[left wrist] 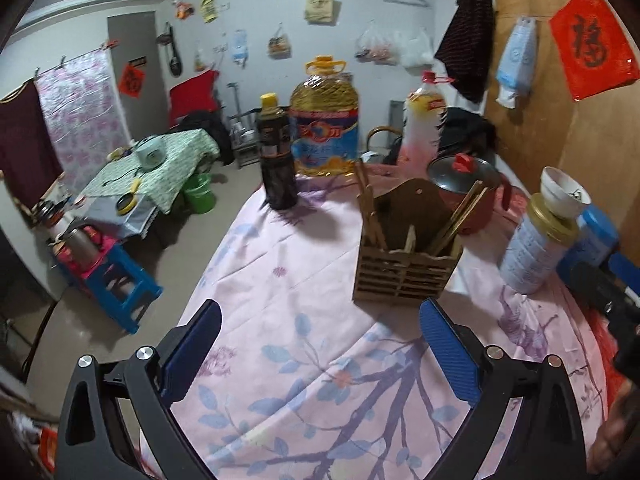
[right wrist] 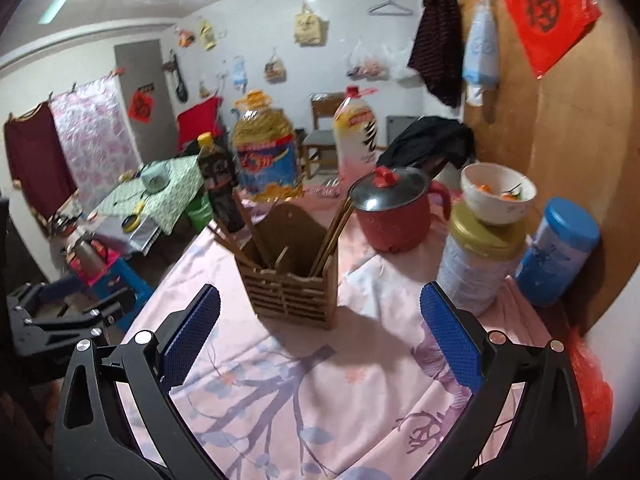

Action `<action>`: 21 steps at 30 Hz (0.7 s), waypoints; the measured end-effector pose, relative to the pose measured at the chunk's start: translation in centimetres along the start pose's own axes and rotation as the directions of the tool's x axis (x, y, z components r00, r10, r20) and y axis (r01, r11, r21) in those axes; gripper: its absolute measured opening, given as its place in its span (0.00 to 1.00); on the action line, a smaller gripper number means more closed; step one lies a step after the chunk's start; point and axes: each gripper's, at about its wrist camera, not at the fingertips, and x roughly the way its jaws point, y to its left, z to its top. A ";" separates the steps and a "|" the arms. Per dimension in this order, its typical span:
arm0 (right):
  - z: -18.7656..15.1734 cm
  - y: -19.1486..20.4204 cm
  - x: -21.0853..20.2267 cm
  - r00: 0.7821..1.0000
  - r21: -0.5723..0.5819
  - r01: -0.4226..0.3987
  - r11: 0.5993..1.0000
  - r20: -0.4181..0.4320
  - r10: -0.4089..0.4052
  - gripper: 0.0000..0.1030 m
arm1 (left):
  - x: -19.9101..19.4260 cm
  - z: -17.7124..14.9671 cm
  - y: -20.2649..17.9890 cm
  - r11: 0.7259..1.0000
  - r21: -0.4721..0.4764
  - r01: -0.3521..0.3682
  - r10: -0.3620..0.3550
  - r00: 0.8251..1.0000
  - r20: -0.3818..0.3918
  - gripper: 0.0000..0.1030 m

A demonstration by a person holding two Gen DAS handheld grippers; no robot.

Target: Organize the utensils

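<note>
Both tools, left tool [left wrist: 320,354] and right tool [right wrist: 320,338], hung spread apart and empty just short of the wooden holder [right wrist: 291,276], whose chopsticks [right wrist: 334,236] leaned upright.

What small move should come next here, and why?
Probably bring the right claw forward toward the wooden holder. Both claws are open and empty, the left claw too, and chopsticks lean loosely in the holder's compartments.
</note>
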 end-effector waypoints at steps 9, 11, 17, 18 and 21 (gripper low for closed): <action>-0.9 2.4 0.2 1.000 0.010 0.018 1.000 0.001 -0.018 0.94 | -0.4 0.2 0.4 0.999 0.035 0.008 -0.009 1.000 0.020 0.94; -1.0 3.0 -0.1 0.999 0.018 0.038 0.999 0.009 -0.038 0.94 | -0.2 0.5 0.5 0.998 0.057 0.024 -0.025 0.999 0.022 0.94; -1.5 4.2 -0.4 0.993 0.032 0.122 0.992 0.006 -0.122 0.94 | 0.2 0.7 0.9 0.991 0.102 0.081 -0.085 0.996 0.031 0.94; -1.6 4.4 -0.4 0.991 0.032 0.136 0.990 0.003 -0.136 0.94 | 0.3 0.7 1.0 0.990 0.106 0.092 -0.096 0.995 0.030 0.94; -1.7 4.8 -0.4 0.986 0.030 0.164 0.986 -0.003 -0.164 0.94 | 0.5 0.7 1.3 0.985 0.108 0.131 -0.134 0.991 0.024 0.94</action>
